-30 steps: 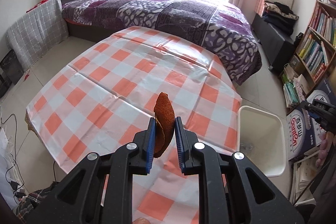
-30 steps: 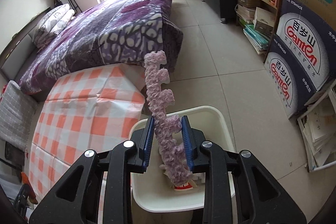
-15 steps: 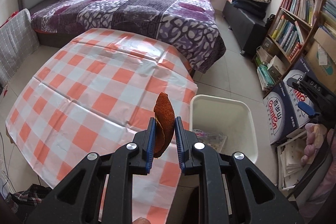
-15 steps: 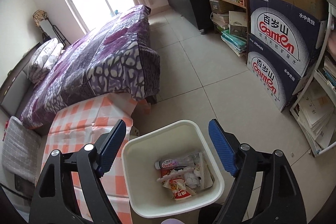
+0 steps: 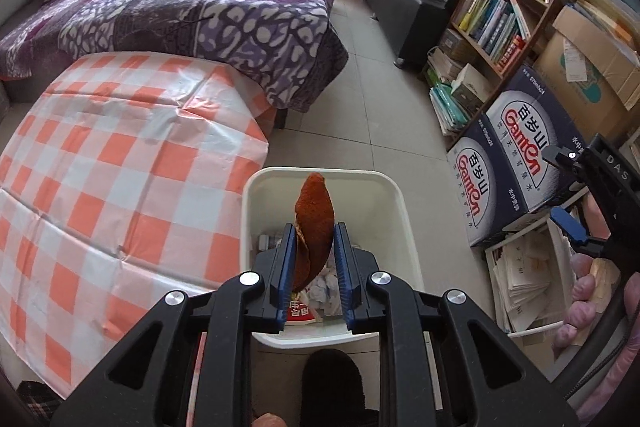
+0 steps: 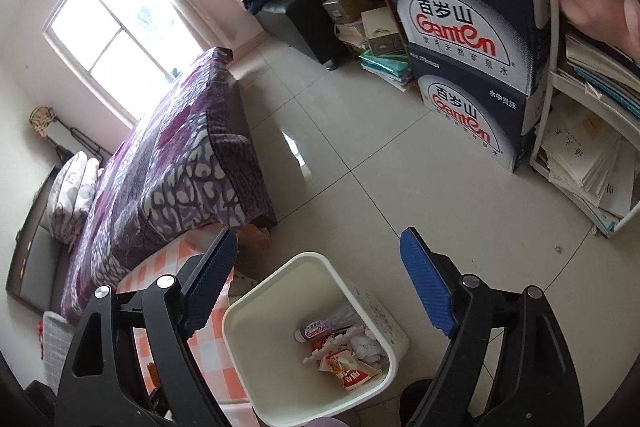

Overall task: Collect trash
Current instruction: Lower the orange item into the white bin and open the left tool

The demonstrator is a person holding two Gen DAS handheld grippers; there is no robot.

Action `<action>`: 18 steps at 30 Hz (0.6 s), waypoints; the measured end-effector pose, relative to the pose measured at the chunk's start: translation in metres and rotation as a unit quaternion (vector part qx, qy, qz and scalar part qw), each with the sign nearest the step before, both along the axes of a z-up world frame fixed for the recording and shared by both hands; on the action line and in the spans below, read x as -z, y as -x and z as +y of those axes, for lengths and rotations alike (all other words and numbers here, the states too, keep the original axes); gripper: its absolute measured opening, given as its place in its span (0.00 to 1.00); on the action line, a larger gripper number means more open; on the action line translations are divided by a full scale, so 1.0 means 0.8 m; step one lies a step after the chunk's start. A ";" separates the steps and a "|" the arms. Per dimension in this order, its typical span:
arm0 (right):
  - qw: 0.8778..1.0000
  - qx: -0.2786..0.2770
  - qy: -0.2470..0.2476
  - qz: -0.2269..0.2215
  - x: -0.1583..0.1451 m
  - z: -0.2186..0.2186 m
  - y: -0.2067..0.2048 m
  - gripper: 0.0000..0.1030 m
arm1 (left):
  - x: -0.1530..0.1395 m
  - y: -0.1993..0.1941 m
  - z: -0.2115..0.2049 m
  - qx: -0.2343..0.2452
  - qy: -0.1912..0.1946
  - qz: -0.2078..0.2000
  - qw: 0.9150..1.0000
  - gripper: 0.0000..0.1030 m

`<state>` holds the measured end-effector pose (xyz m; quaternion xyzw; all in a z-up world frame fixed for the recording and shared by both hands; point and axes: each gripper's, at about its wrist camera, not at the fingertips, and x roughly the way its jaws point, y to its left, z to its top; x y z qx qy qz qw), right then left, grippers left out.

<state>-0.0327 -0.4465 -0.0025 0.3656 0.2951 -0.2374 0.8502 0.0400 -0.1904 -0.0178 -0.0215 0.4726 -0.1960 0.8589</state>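
Your left gripper [image 5: 315,255] hangs directly above the white trash bin [image 5: 394,187]; its jaws have just been opening, with the orange peel [image 5: 316,215] upright between the pads. Your right gripper [image 6: 316,287], also over the bin, stands wide apart and empty.

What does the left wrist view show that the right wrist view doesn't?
Only left wrist: the orange peel between the left hand-held gripper pads, above the bin; its jaws have just been opening.

Only right wrist: the right hand-held gripper open and empty, and a Ganten bottle among the trash.

Both: the white bin, checkered tablecloth, and purple bed.
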 end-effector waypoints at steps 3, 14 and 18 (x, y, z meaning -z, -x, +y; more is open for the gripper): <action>1.000 0.014 -0.010 0.000 0.005 -0.014 0.008 0.78 | 0.011 -0.009 -0.008 0.003 0.017 0.019 1.000 0.45; 1.000 -0.013 -0.020 0.019 0.015 0.000 -0.010 0.85 | 0.032 -0.013 0.042 -0.030 -0.025 0.020 0.999 0.58; 0.999 -0.040 -0.011 0.035 0.017 0.026 -0.029 0.88 | 0.041 -0.018 0.084 -0.064 -0.038 0.027 0.997 0.63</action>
